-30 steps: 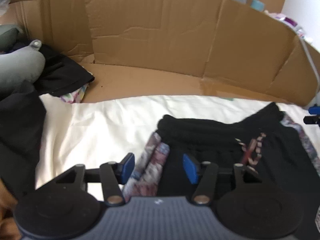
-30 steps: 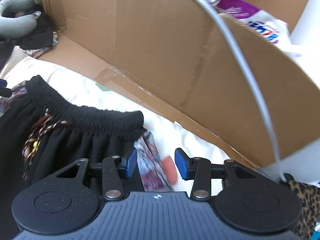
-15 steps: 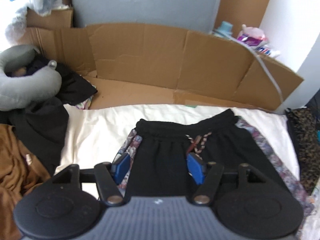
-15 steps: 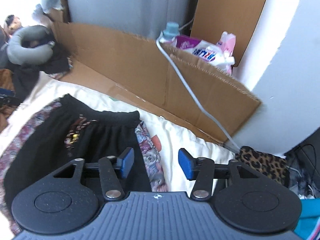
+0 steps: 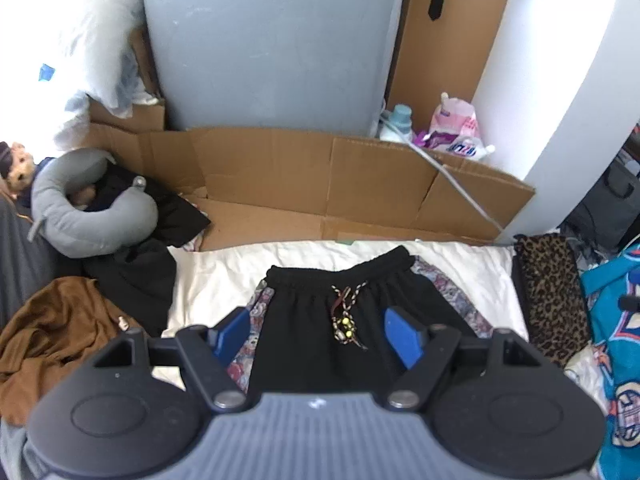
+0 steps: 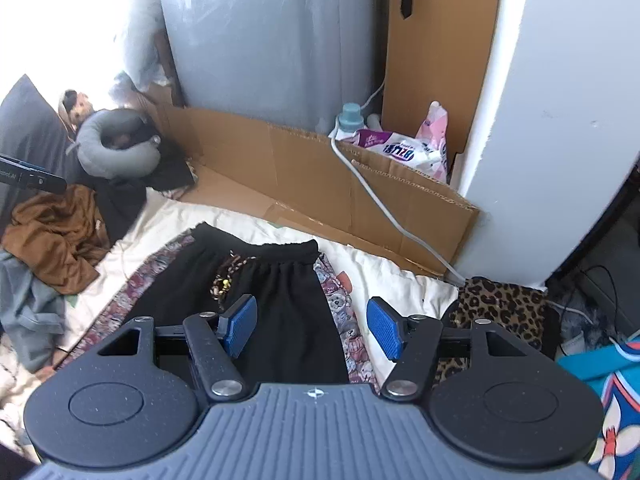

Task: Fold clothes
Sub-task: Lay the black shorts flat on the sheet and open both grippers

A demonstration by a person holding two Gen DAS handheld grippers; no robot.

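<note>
Black shorts with patterned side panels and a braided drawstring lie flat on a cream sheet, waistband toward the cardboard. My left gripper hangs open well above the shorts, blue pads empty. Above the shorts' right side panel my right gripper is also open, holding nothing. The lower legs of the shorts are hidden behind both gripper bodies.
Flattened cardboard stands behind the sheet. A grey neck pillow, black garments and a brown garment lie at the left. At the right are a leopard-print cloth, a blue patterned fabric, a white cable and detergent bags.
Both grippers have pulled up and back from the waistband, where they were low over the shorts a second ago; the whole garment and room now show. Jaws stayed open, wider now.
</note>
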